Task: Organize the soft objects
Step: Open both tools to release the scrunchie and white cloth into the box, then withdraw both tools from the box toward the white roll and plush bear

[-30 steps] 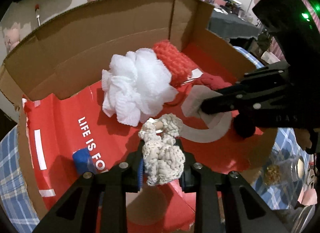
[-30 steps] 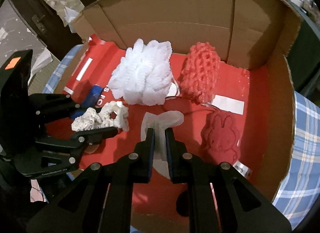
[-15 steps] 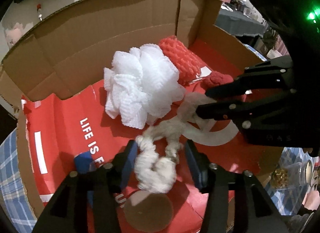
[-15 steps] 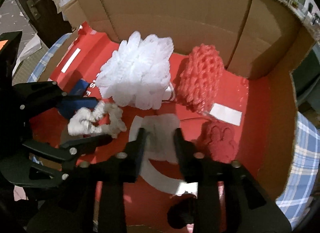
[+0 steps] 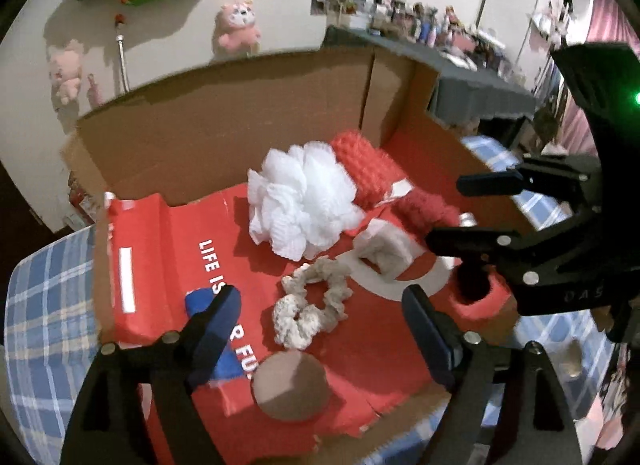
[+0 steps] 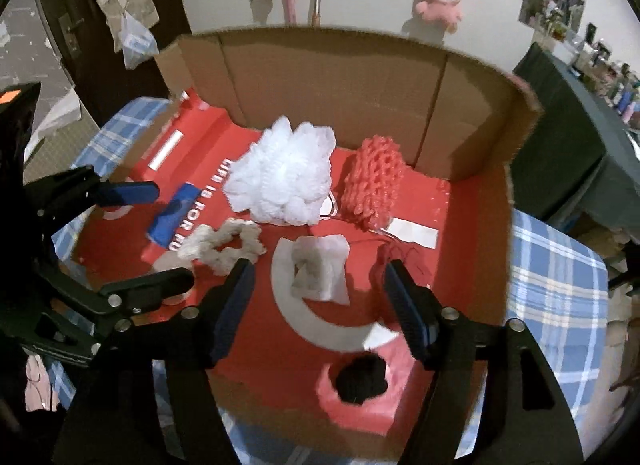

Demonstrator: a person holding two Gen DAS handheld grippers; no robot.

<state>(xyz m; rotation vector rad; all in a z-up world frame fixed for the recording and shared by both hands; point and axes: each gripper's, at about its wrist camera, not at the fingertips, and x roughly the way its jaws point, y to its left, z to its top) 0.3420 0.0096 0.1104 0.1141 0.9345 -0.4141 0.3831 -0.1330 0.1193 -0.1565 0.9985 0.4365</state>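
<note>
Left claw (image 5: 320, 305) and right claw (image 6: 318, 279) are held wide, jaws just opened, nothing gripped, above cream scrunchie (image 5: 310, 305) and white cloth (image 6: 320, 269) lying in red box (image 6: 472, 265).

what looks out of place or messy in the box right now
Nothing is spilled or damaged. The cream scrunchie lies twisted on the red floor, and the white cloth beside it sits crumpled rather than folded. The white pouf and red knit piece lean together at the back wall.
</note>
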